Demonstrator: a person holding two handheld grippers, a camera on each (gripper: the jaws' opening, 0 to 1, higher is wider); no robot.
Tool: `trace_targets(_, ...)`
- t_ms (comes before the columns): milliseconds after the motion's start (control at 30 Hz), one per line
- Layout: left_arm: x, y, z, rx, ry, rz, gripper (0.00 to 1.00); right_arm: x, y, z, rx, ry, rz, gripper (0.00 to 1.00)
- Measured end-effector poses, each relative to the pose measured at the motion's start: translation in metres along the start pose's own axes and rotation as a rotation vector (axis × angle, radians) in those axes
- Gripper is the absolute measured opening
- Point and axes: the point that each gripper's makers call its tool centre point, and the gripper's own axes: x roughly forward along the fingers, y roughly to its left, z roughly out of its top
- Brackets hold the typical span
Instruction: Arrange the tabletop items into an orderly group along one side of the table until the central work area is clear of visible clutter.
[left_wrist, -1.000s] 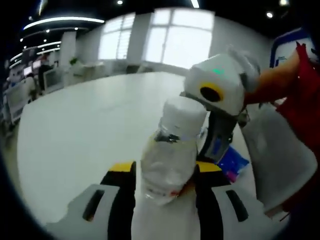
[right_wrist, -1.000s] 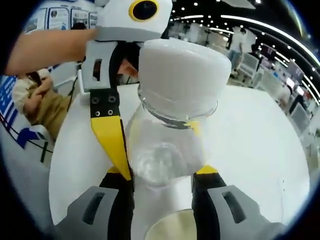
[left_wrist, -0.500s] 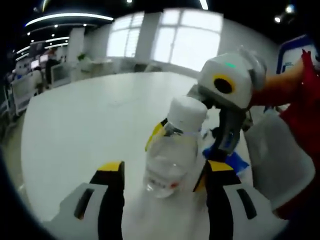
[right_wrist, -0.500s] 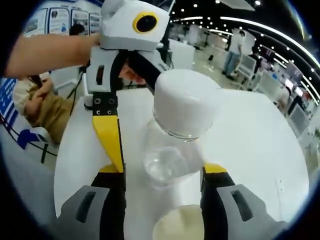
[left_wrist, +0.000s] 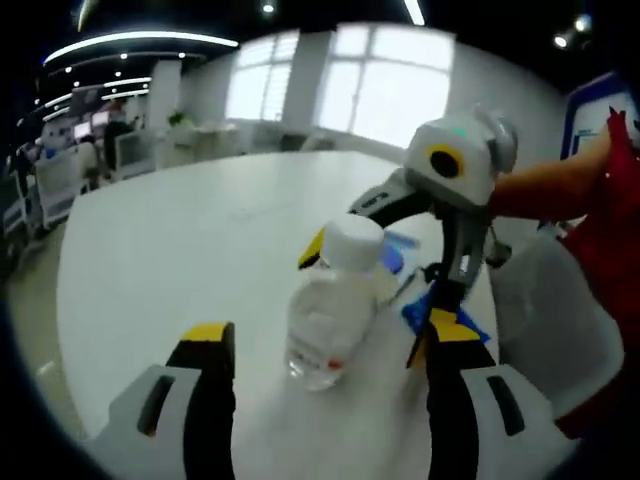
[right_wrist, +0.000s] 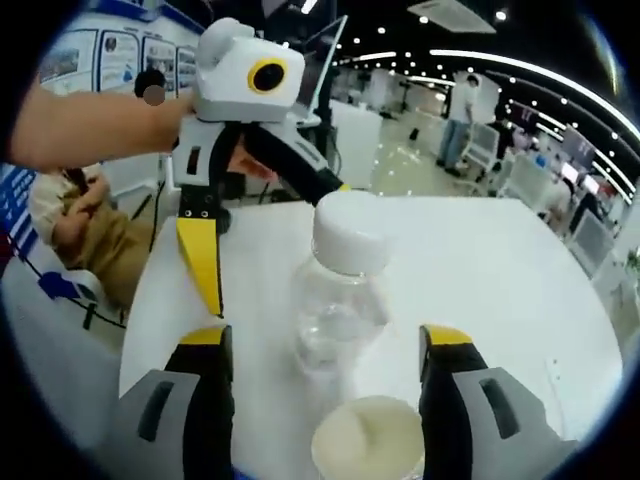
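Note:
A clear plastic bottle (left_wrist: 335, 300) with a white cap stands upright on the white round table (left_wrist: 180, 250). It stands just ahead of the jaws of my left gripper (left_wrist: 325, 332), which are open and well apart from it. The right gripper (left_wrist: 372, 275) reaches in from the right, open, with a finger on each side of the bottle. In the right gripper view the same bottle (right_wrist: 340, 290) stands ahead of my open right gripper (right_wrist: 325, 335). The left gripper (right_wrist: 272, 245) faces it from the far side, open. Neither one touches the bottle.
A blue packet (left_wrist: 445, 312) lies on the table behind the bottle. A cream round lid (right_wrist: 365, 440) sits low between the right jaws. A seated person (right_wrist: 80, 220) is beyond the table's left edge. A white chair (left_wrist: 555, 310) stands at the right.
Both grippers have let go of the bottle, spread their jaws wider and drawn back. The bottle now stands free on the table, farther from each camera.

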Motion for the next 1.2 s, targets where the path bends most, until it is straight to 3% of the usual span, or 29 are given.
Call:
trace_targets(467, -0.012, -0.016, 0.006, -0.009, -0.018, 0.041, 0.84, -0.034, -0.005, 0.008, 0.03, -0.094, -0.045, 0.95)
trace_targets(767, -0.022, -0.037, 0.005, -0.012, -0.024, 0.059, 0.85, -0.067, -0.008, -0.009, 0.065, -0.106, -0.079, 0.99)
trace_targets(1200, -0.026, -0.072, 0.0, -0.028, -0.04, 0.073, 0.85, -0.129, -0.002, -0.051, 0.099, -0.104, -0.137, 0.99)
